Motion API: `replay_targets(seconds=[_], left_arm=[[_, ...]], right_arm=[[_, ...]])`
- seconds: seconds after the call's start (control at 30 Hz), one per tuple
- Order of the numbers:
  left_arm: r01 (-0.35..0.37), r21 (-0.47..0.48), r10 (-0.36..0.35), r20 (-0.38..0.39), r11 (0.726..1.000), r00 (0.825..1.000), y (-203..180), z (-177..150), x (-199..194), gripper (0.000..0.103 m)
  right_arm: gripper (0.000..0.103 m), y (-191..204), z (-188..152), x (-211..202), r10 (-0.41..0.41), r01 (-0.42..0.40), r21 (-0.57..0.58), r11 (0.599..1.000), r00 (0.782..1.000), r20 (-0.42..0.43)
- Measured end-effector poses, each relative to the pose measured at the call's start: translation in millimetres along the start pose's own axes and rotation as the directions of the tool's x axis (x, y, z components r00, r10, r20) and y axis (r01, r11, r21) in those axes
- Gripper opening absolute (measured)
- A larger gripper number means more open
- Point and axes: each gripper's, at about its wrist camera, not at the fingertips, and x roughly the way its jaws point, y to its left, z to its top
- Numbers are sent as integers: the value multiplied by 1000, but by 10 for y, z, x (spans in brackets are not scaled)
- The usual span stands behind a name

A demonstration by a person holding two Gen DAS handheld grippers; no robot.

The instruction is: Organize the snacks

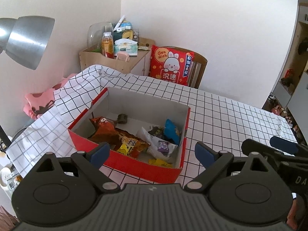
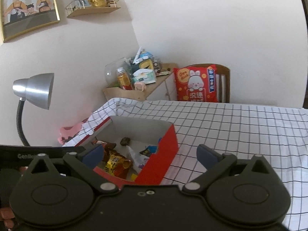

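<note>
Far left there's a silver desk lamp [image 2: 36, 90] on a bendy black neck, off the bench edge. Next over is your red box [image 1: 123, 161], sitting on the bench's checked cloth [image 1: 231, 115] toward its left end, open on top, with the snacks piled inside: an orange-brown bag [image 1: 105, 130] at the left, a yellow and orange packet [image 1: 130, 144] beside it, a small purple wrapped one [image 1: 163, 147] toward the front right, and a blue packet [image 1: 173, 130] leaning on the right wall. A little dark lump [image 1: 122, 118] lies by the back wall; can't tell what that is.

Your left gripper [image 1: 152, 154] hangs just in front of the box, fingers spread wide, nothing between them. Your right gripper [image 2: 150, 154] sits to the right of the left one, over the box's near right corner, also wide open and holding nothing. In the left view its blue fingertip [image 1: 283, 147] pokes in at the right edge.

Behind the bench, a wooden shelf unit [image 2: 142, 94] full of clutter, then a red bunny cushion [image 2: 196, 85] on a chair.
</note>
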Motion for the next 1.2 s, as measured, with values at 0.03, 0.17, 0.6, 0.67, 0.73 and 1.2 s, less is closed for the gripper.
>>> replay_targets(seconds=[0.03,0.17,0.6,0.67,0.73,1.2], left_arm=[[1,2,-1,4,1000,1000,-6,-5,-10,96],[15,15,-15,5,1000,1000,-41,-28,-32,96],[30,21,-30,23,999,999,-88,-58,-98,96],[29,23,-29,27,999,999,-90,-59,-105,96],[28,22,-29,27,999,999,-90,-57,-107,96],[27,37,-29,68,999,997,-123,-63,-205,96]], right_arm=[[103,-4,0,-13,-5,5,1,1000,1000,7],[103,-6,-5,-43,-22,22,9,1000,999,24],[103,-7,-26,-51,-45,45,26,999,999,8],[103,-2,-32,-57,-45,45,25,999,999,9],[103,7,-37,-68,-44,44,19,999,999,16],[103,34,-24,-129,-104,105,-8,994,993,51]])
